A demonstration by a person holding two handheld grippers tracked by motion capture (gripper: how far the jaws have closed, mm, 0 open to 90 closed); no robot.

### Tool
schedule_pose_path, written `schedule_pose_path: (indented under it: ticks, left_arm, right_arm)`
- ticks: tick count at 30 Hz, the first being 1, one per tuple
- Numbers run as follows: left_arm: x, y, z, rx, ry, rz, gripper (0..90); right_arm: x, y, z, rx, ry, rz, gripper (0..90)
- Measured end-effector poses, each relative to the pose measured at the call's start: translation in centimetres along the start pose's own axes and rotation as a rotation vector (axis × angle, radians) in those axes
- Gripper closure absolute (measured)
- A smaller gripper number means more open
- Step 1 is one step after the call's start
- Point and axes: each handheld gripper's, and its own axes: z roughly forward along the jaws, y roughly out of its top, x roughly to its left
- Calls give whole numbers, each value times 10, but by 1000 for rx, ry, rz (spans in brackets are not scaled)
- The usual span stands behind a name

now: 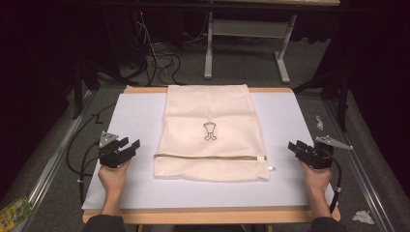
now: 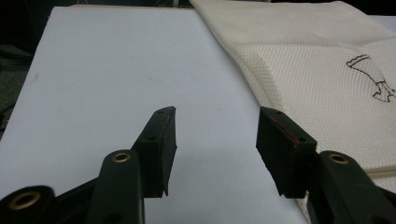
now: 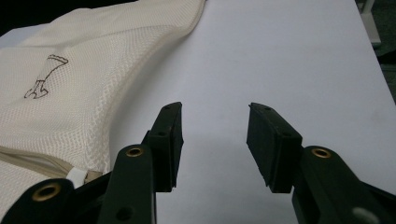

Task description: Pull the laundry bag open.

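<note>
Mesh laundry bag [image 1: 211, 133] lies flat in the middle of the white mat [image 1: 135, 116], zipper [image 1: 210, 156] near our edge, its far end reaching the mat's back edge. Our left gripper [image 1: 129, 146] sits just beside the bag's left edge, jaws apart and holding nothing. Across the bag, our right gripper [image 1: 296, 146] mirrors it, also gaping and empty. We judge it best to bring both in low and level, pinching only the side seams.

A dim room: grey carpet floor [image 1: 241, 72], tangled black cables [image 1: 159, 60], and a white table frame [image 1: 246, 34] behind.
</note>
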Motion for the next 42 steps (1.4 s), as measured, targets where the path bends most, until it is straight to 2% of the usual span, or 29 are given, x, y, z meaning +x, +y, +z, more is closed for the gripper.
schedule_pose_path:
  ticks: [5,9,16,31,35,40,42]
  left_arm:
    - [0,-1,5,-4,3,-10,477]
    - [-1,-3,10,-2,-16,-10,469]
    - [-4,-6,19,19,6,18,468]
    - [-8,-11,32,27,36,28,466]
    - [-8,-11,34,26,44,31,466]
    - [-8,-12,35,28,48,40,465]
    - [-9,-13,35,24,49,43,465]
  right_arm:
    - [2,-1,5,10,-1,2,566]
    - [3,-1,8,13,-3,2,564]
    - [4,-2,15,31,-10,-21,560]
    - [7,-4,21,33,-16,-22,554]
    - [8,-5,25,43,-20,-40,552]
    - [11,-6,27,47,-24,-39,550]
    - [11,-6,28,49,-27,-57,549]
